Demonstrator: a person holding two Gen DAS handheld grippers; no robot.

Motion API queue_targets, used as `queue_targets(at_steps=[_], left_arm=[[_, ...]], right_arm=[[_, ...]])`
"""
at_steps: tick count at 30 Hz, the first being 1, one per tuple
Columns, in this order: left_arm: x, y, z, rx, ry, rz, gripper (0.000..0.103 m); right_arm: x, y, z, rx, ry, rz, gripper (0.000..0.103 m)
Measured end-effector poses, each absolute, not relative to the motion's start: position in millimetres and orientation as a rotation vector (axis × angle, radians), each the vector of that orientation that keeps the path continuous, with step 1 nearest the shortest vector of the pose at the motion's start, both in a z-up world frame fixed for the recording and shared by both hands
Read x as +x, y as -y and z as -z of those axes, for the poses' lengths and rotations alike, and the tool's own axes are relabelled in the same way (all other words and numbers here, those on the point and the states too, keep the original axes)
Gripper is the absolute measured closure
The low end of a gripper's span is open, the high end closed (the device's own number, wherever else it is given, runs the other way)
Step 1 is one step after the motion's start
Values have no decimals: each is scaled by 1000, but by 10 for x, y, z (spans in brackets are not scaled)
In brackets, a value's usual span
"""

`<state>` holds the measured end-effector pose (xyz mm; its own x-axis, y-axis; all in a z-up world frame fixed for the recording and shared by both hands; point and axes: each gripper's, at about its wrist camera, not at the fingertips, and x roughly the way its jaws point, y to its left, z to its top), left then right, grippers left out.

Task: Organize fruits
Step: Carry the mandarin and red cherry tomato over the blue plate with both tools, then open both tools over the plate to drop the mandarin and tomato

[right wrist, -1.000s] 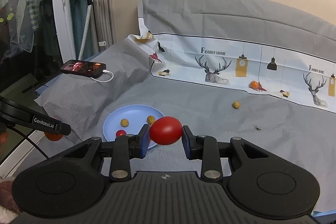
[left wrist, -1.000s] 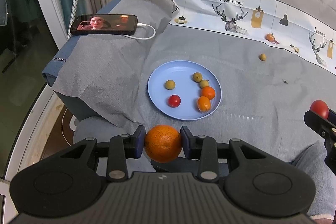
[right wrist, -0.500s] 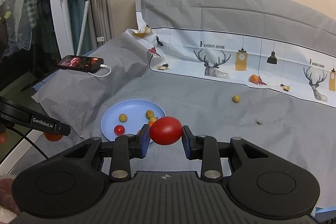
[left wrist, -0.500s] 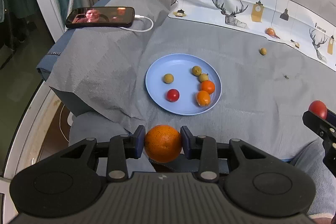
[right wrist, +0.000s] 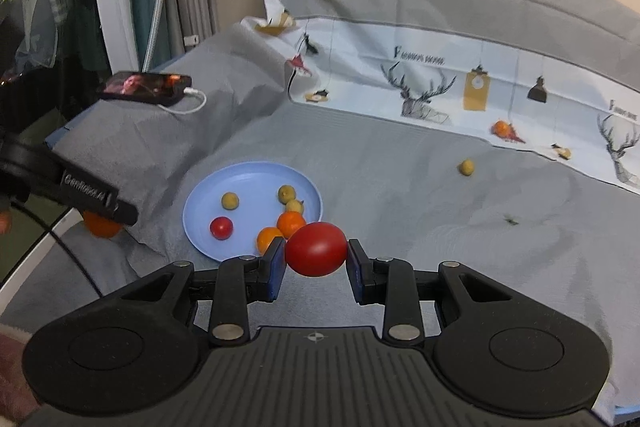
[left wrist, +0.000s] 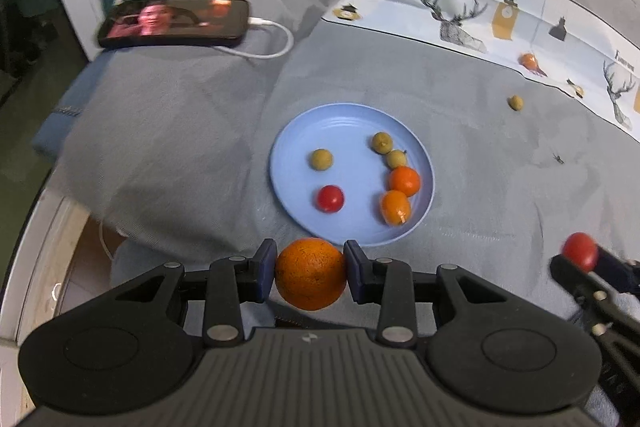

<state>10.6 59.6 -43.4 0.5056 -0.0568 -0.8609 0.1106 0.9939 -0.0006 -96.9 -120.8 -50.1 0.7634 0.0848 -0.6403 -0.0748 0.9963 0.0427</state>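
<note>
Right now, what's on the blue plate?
On the blue plate lie six small fruits: three yellow-green ones, two small oranges and a red tomato. Nothing covers them in the left view.

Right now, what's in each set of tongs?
Left tongs: closed on the orange.
Right tongs: closed on the red tomato.

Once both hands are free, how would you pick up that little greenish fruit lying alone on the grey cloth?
Take the greenish fruit across its middle, fingers either side, coming down from above. It is small and round, so it could roll; nothing stands close beside it on the grey cloth, leaving the fingers room.
</note>
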Motion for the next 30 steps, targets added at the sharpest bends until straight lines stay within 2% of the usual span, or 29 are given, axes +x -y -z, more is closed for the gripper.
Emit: queue_targets(at_steps=[14,27,29,30], left_arm=[[978,-376,829,79,-1074,159,63],[1550,-275,1322,123,-1150,154,61],[1587,-291,1336,119,-1150,168,35],[1587,-307,1308,108,-1138,177,10]], right_arm=[[96,1005,921,4,-800,-152,69],[698,899,1364,-33,-885,-213,69],[764,872,1410,-38,-895,-234,68],[791,856,1420,-45,-901,-252,67]])
